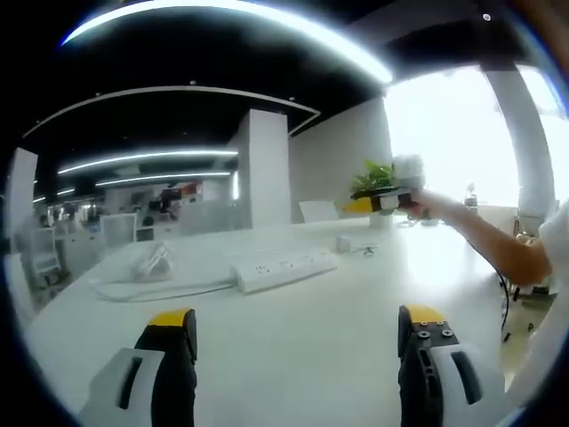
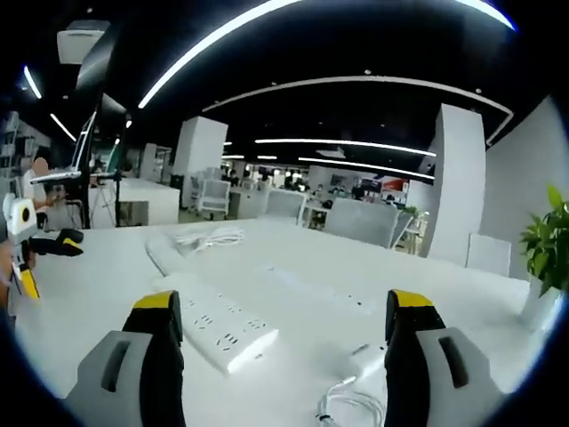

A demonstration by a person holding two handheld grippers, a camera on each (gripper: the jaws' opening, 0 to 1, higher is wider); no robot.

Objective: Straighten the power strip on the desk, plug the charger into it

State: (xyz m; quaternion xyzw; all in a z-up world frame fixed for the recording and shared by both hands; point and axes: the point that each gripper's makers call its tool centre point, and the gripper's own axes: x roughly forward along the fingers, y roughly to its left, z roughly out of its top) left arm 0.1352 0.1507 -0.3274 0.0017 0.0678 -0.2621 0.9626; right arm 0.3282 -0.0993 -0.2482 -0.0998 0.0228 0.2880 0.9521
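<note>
The white power strip (image 1: 284, 267) lies flat on the white desk (image 1: 293, 347), beyond my left gripper (image 1: 298, 329), whose jaws stand wide open with nothing between them. Right of the strip sits the small white charger (image 1: 343, 242) with its cable. Above it a hand holds my right gripper (image 1: 360, 205). In the right gripper view the power strip (image 2: 218, 325) runs diagonally just past the left jaw. The charger (image 2: 364, 360) rests by the right jaw, its cable (image 2: 347, 405) coiled below. My right gripper (image 2: 284, 311) is open and empty. My left gripper (image 2: 44, 253) shows at the far left.
The strip's cord (image 1: 151, 289) trails left toward a loose bundle (image 1: 151, 262) on the desk. A potted plant (image 2: 547, 240) stands at the desk's far end. A coiled white cable (image 2: 209, 236) lies farther back. Office chairs and pillars stand beyond.
</note>
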